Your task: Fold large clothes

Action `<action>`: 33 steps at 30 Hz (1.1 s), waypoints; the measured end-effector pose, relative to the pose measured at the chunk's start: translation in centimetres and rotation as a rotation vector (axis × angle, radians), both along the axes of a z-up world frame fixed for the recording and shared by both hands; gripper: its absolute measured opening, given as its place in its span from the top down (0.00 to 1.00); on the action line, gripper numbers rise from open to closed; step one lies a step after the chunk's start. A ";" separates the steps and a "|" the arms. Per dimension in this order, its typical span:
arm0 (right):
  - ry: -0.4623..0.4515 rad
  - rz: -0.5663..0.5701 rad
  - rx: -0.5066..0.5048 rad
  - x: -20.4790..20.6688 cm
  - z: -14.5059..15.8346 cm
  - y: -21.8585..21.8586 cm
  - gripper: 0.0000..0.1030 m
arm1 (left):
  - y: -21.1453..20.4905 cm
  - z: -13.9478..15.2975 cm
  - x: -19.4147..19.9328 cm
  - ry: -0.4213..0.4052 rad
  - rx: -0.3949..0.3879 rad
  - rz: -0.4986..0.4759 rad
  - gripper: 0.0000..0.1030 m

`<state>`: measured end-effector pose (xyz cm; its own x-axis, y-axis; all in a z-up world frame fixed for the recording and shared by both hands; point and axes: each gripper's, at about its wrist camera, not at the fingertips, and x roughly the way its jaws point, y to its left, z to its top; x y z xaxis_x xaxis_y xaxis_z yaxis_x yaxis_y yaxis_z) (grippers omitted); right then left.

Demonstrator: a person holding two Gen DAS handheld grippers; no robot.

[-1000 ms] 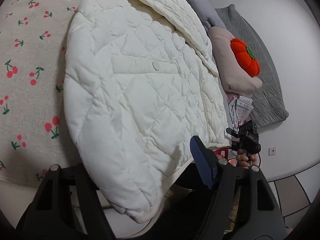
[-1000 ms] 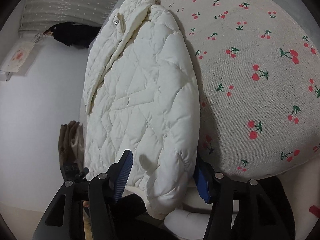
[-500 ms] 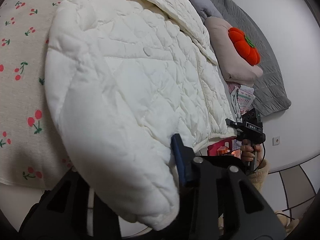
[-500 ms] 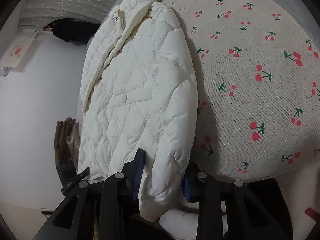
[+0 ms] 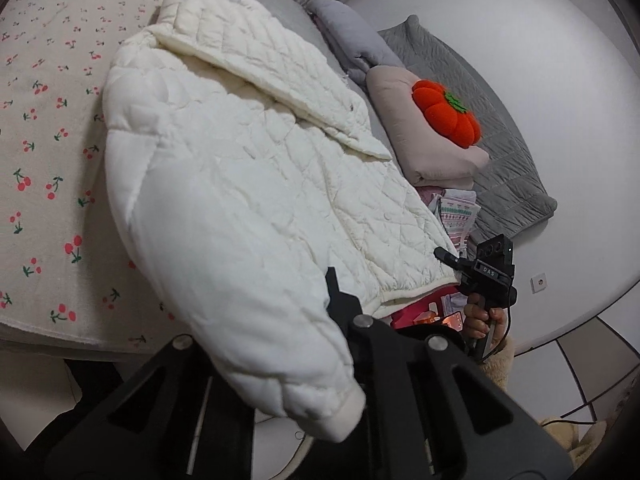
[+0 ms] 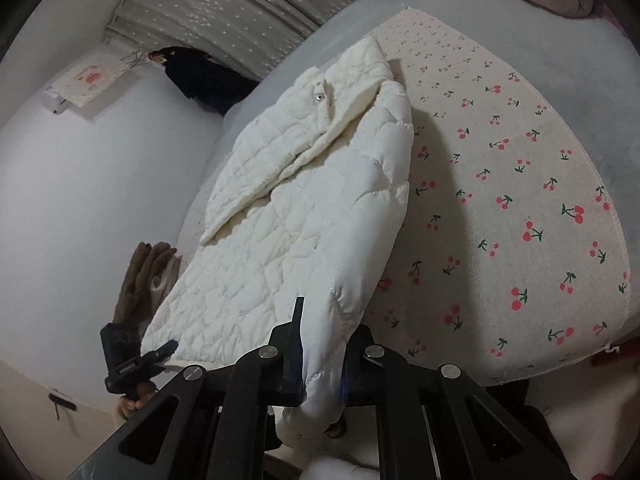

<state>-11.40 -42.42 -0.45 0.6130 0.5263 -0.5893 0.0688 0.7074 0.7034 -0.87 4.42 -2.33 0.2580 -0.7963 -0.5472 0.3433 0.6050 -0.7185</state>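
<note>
A white quilted jacket lies front up on a cherry-print sheet, its collar at the far end; it also shows in the right wrist view. My left gripper is shut on one sleeve near the cuff and holds it raised above the bed edge. My right gripper is shut on the other sleeve, whose cuff hangs below the jaws. Each view shows the other gripper beyond the jacket's hem.
A pink folded blanket with an orange pumpkin cushion, grey pillows and a grey quilt lie beside the jacket. A brown garment hangs by the white wall. The cherry sheet stretches to the right of the jacket.
Both grippers have closed on the sleeves and lifted them. The views have pulled back and up, so more of the jacket and bed shows.
</note>
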 end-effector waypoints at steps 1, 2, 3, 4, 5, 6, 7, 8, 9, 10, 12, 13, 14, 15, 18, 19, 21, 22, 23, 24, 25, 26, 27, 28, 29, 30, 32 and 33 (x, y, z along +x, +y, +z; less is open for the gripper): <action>-0.012 -0.001 -0.001 -0.8 0.3 0.0 0.89 | 0.1 0.6 -0.6 -0.015 -0.007 -0.002 0.88; -0.025 0.000 0.000 -1.4 0.7 0.0 0.89 | 0.2 1.3 -1.2 -0.032 -0.014 -0.005 0.88; -0.044 0.004 0.001 -2.3 1.1 -0.1 0.89 | 0.4 1.9 -2.0 -0.049 -0.023 -0.010 0.88; -0.063 0.006 0.000 -3.2 1.5 -0.2 0.89 | 0.6 2.4 -2.5 -0.062 -0.031 -0.011 0.88; -0.079 0.007 -0.001 -3.9 1.9 -0.2 0.89 | 0.8 3.0 -3.2 -0.075 -0.040 -0.011 0.88; -0.093 0.008 -0.001 -4.6 2.1 -0.2 0.89 | 1.1 3.5 -3.7 -0.086 -0.050 -0.011 0.88; -0.108 0.008 0.001 -5.4 2.4 -0.3 0.89 | 1.3 3.9 -4.2 -0.094 -0.060 -0.011 0.88; -0.120 0.007 0.004 -5.9 2.8 -0.3 0.89 | 1.3 4.3 -4.4 -0.102 -0.070 -0.009 0.88; -0.131 0.008 0.006 -6.2 3.1 -0.2 0.89 | 1.4 4.7 -4.8 -0.110 -0.079 -0.007 0.88; -0.145 0.007 0.006 -6.6 3.5 -0.3 0.89 | 1.5 5.1 -4.9 -0.119 -0.088 -0.005 0.88; -0.172 0.009 0.005 -6.8 4.4 -0.4 0.89 | 1.7 5.7 -4.6 -0.132 -0.102 0.005 0.88; -0.187 0.011 0.000 -6.5 5.0 -0.3 0.89 | 1.7 6.1 -4.1 -0.136 -0.109 0.011 0.88; -0.199 0.012 -0.005 -6.2 5.6 -0.2 0.89 | 1.7 6.5 -3.5 -0.141 -0.118 0.018 0.88; -0.214 0.012 -0.007 -5.4 6.5 0.3 0.89 | 1.9 6.9 -2.8 -0.146 -0.126 0.028 0.88; -0.257 0.006 0.003 -2.8 8.8 0.1 0.89 | 2.2 8.7 0.2 -0.161 -0.163 0.067 0.88; -0.272 0.000 0.014 -1.6 9.7 0.1 0.89 | 2.4 9.4 1.5 -0.165 -0.184 0.085 0.88; -0.300 -0.009 0.041 1.0 11.2 -0.2 0.89 | 2.5 10.5 4.3 -0.163 -0.229 0.125 0.88; -0.311 -0.017 0.051 2.3 11.8 -0.4 0.89 | 2.6 10.9 5.8 -0.154 -0.249 0.147 0.87; -0.321 -0.031 0.065 4.1 12.5 -0.5 0.89 | 2.4 11.2 7.5 -0.146 -0.263 0.166 0.87; -0.324 -0.045 0.081 5.6 12.8 -0.7 0.89 | 2.4 11.3 8.9 -0.132 -0.275 0.190 0.86; -0.326 -0.061 0.096 7.4 13.0 -1.0 0.89 | 2.2 11.2 10.6 -0.113 -0.288 0.212 0.86; -0.326 -0.073 0.102 8.9 13.1 -1.1 0.89 | 1.8 10.9 12.5 -0.097 -0.298 0.232 0.85; -0.324 -0.099 0.105 10.7 13.1 -1.3 0.88 | 1.4 10.6 14.1 -0.087 -0.301 0.256 0.85; -0.318 -0.119 0.107 12.2 12.9 -1.4 0.88 | 0.8 10.2 15.8 -0.081 -0.292 0.282 0.84; -0.314 -0.135 0.103 13.7 12.6 -1.5 0.88 | 0.2 9.7 17.6 -0.076 -0.278 0.306 0.84; -0.311 -0.158 0.095 15.4 12.0 -1.6 0.88 | -0.4 9.0 19.2 -0.069 -0.263 0.322 0.83; -0.297 -0.198 0.049 18.3 10.9 -1.6 0.88 | -1.4 7.3 22.0 -0.072 -0.213 0.349 0.81; -0.284 -0.219 0.016 19.7 9.9 -1.6 0.88 | -1.8 6.4 23.1 -0.096 -0.185 0.354 0.80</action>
<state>8.31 -43.99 9.49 0.8503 0.3723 -0.3720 0.0179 0.6860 0.7274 22.21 2.61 4.08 0.5765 -0.7320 -0.3631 0.2076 0.5611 -0.8013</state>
